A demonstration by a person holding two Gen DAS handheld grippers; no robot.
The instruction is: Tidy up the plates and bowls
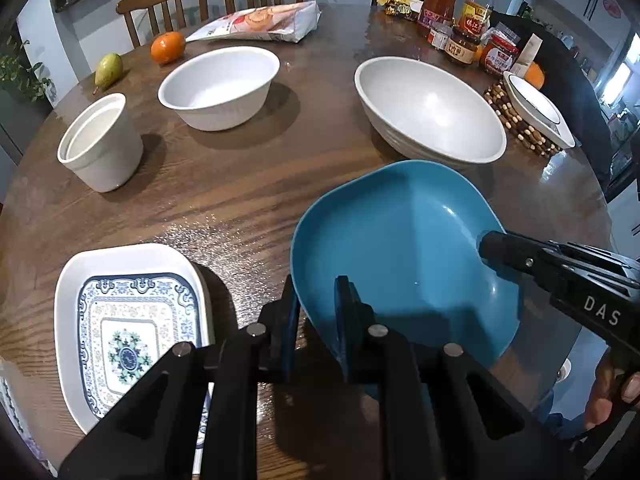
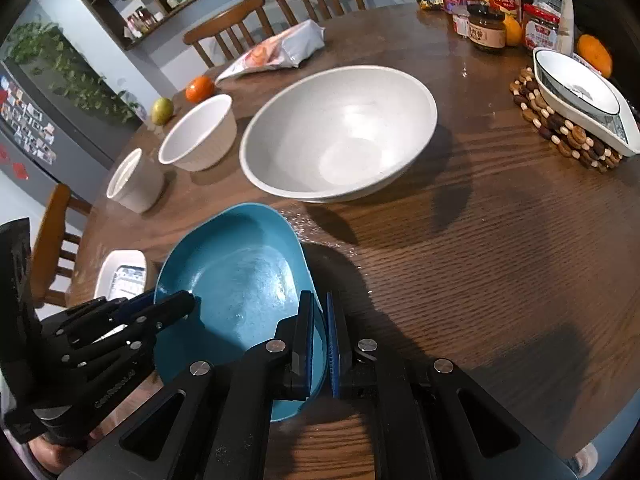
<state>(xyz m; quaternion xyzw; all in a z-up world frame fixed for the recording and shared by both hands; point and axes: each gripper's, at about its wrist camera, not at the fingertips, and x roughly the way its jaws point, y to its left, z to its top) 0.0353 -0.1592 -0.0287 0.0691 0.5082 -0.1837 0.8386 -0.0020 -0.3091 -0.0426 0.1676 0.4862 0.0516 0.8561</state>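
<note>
A deep blue dish (image 1: pixel 400 248) (image 2: pixel 240 280) hangs at the near edge of the wooden table (image 1: pixel 240 200), held from both sides. My left gripper (image 1: pixel 316 304) (image 2: pixel 176 304) is shut on its left rim, and my right gripper (image 2: pixel 320 316) (image 1: pixel 486 246) is shut on its right rim. Behind the dish stand a large pale bowl (image 1: pixel 432 112) (image 2: pixel 340 132), a white ribbed bowl (image 1: pixel 220 84) (image 2: pixel 200 136) and a white cup (image 1: pixel 100 148) (image 2: pixel 134 180). A blue-patterned rectangular plate (image 1: pixel 128 320) (image 2: pixel 120 272) lies to the left.
A white dish (image 1: pixel 536 108) (image 2: pixel 576 96) sits on a beaded trivet (image 2: pixel 560 136) at the right. Jars and bottles (image 1: pixel 464 28) crowd the far right. A snack bag (image 1: pixel 260 22), an orange (image 1: pixel 168 46) and a pear (image 1: pixel 107 70) lie at the back, with chairs (image 1: pixel 168 4) behind.
</note>
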